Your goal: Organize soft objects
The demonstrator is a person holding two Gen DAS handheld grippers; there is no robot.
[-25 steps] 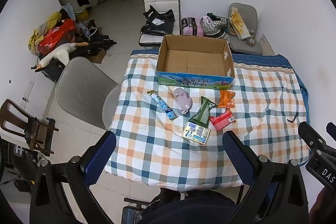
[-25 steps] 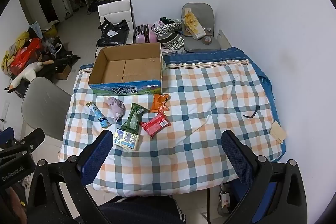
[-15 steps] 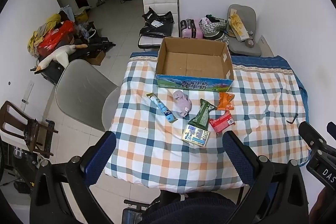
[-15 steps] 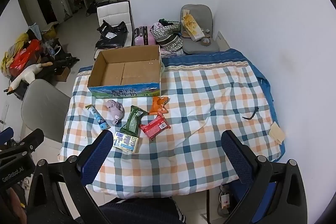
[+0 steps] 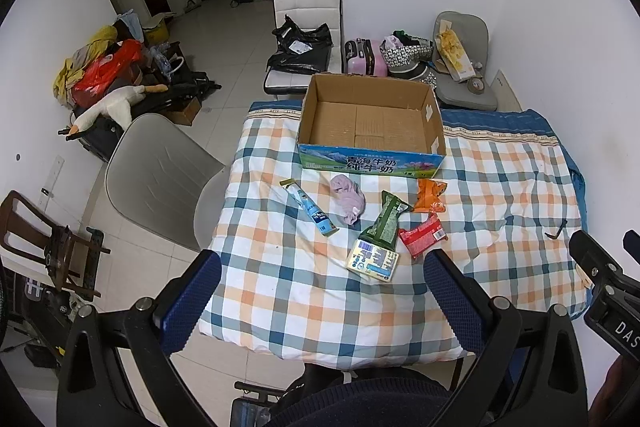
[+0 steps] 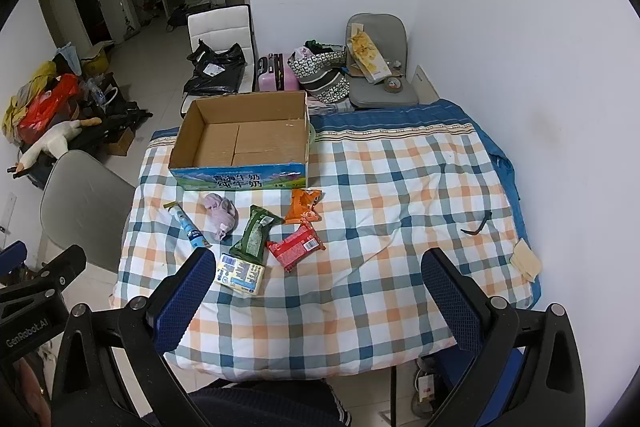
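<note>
An empty cardboard box (image 5: 372,125) (image 6: 244,143) stands at the far side of the checked table (image 5: 280,279). In front of it lie a blue tube (image 5: 310,209) (image 6: 187,223), a lilac soft cloth (image 5: 348,199) (image 6: 221,213), a green packet (image 5: 386,223) (image 6: 254,235), an orange packet (image 5: 429,195) (image 6: 303,205), a red packet (image 5: 422,235) (image 6: 296,246) and a pale yellow pack (image 5: 373,261) (image 6: 240,273). My left gripper (image 5: 320,295) and right gripper (image 6: 316,291) are both open and empty, held high above the table's near edge.
A grey chair (image 5: 160,171) stands at the table's left. A white chair with black bags (image 5: 304,43), a pink suitcase (image 5: 362,57) and a grey chair (image 5: 464,67) stand behind the table. A white wall is at the right. A small black item (image 6: 476,223) lies on the cloth.
Both grippers have risen and pulled back slightly, so the table sits a little lower in each view. Nothing on the table has moved.
</note>
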